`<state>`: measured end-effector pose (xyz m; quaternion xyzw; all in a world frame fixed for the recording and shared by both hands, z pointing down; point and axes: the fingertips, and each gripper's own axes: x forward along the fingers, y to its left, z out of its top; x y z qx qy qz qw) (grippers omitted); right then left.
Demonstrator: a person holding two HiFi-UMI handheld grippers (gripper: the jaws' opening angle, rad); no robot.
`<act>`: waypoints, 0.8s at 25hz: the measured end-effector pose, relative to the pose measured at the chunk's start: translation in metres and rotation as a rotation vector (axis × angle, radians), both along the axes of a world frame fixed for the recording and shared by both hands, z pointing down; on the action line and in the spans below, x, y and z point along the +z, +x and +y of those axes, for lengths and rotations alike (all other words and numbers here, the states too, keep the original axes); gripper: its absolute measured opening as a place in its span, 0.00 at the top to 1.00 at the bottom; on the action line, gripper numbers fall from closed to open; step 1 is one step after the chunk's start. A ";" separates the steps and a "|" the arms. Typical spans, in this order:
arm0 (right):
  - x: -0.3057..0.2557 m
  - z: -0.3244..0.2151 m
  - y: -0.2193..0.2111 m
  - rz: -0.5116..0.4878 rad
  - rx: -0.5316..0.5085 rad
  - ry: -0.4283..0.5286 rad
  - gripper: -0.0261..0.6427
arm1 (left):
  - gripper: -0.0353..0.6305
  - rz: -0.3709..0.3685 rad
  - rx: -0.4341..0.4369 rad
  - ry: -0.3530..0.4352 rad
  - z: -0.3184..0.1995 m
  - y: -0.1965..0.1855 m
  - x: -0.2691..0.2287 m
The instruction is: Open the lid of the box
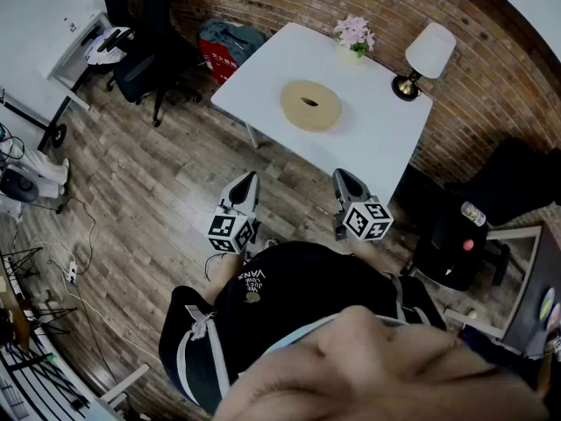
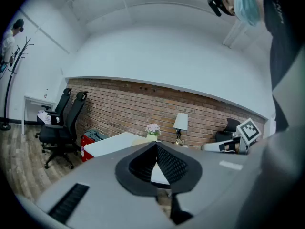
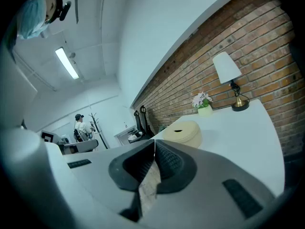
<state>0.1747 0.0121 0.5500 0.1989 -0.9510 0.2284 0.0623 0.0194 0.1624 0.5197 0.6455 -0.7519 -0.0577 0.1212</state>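
A round tan box (image 1: 310,105) with a flat lid and a small slot on top sits in the middle of the white table (image 1: 263,68). In the right gripper view the box (image 3: 183,132) lies ahead, beyond the jaws. Both grippers are held close to the person's body, short of the table's near edge and away from the box. My left gripper (image 1: 250,179) points at the table's near left side, and its jaws meet at the tips with nothing between them (image 2: 156,145). My right gripper (image 1: 342,176) is shut and empty too (image 3: 155,141).
A pot of pink flowers (image 1: 354,33) and a white-shaded lamp (image 1: 428,55) stand at the table's far edge by the brick wall. Black office chairs (image 1: 145,55) and a red bag (image 1: 219,58) are at the left. A black seat (image 1: 456,244) stands at the right.
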 end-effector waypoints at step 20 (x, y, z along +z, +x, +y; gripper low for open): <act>0.010 -0.004 -0.039 -0.006 0.140 0.007 0.95 | 0.93 0.013 0.144 -0.019 -0.020 -0.049 0.022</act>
